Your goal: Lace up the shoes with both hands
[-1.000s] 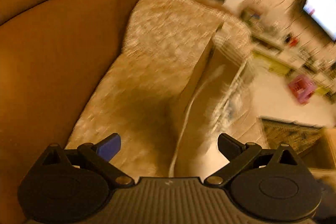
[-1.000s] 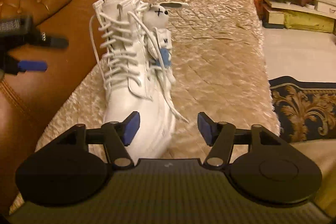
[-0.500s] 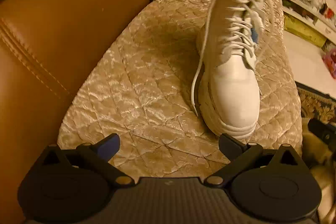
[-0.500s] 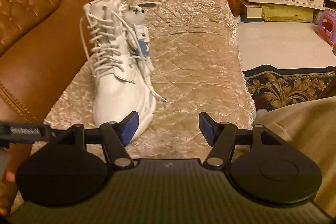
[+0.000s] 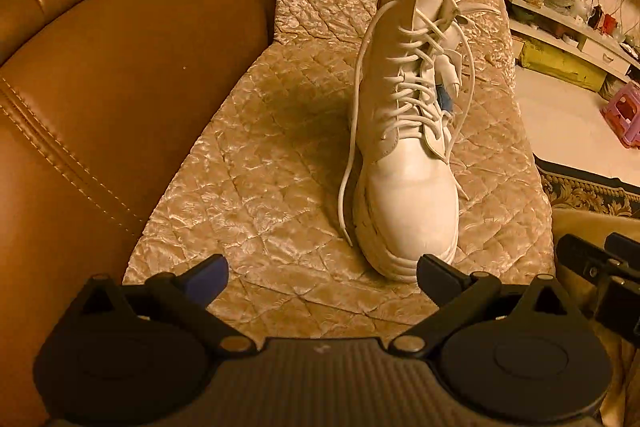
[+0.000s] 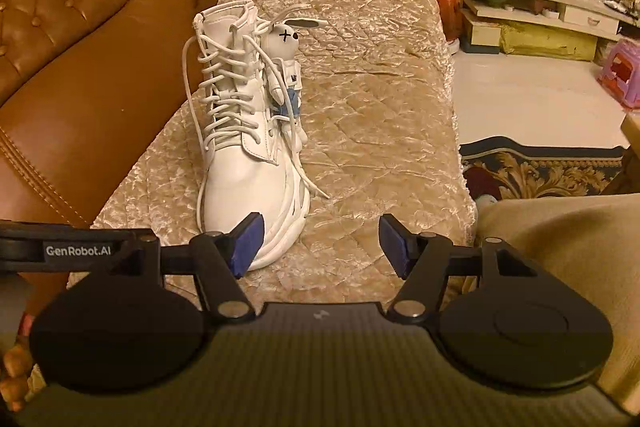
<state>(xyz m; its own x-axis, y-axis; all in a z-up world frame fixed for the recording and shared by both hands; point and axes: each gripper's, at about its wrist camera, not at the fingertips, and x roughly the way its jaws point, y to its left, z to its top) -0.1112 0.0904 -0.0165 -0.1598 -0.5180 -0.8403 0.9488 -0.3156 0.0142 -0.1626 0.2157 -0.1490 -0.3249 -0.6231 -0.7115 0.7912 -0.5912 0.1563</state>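
Note:
A tall white lace-up boot (image 5: 408, 163) (image 6: 244, 147) stands upright on a quilted beige sofa cover (image 5: 280, 163) (image 6: 380, 115), toe toward me. Its white laces (image 5: 416, 83) (image 6: 224, 87) cross up the shaft. One loose lace end (image 5: 348, 167) hangs down the boot's left side to the cover, another (image 6: 310, 183) trails on its right. A white rabbit charm (image 6: 286, 67) hangs on the boot's right side. My left gripper (image 5: 322, 275) is open, just short of the toe, with nothing between its fingers. My right gripper (image 6: 320, 241) is open too, near the toe's right side.
The brown leather sofa back (image 5: 100, 67) (image 6: 72, 39) rises on the left. Right of the seat lie a patterned rug (image 6: 540, 167), a pale floor, a low shelf unit (image 6: 540, 15) and a pink stool (image 6: 618, 73). The other gripper's body (image 5: 600, 275) (image 6: 72, 247) shows at each view's edge.
Both grippers pulled back toward me from the boot. The left one swung from beside the sofa back to face the boot's toe. Both stayed open.

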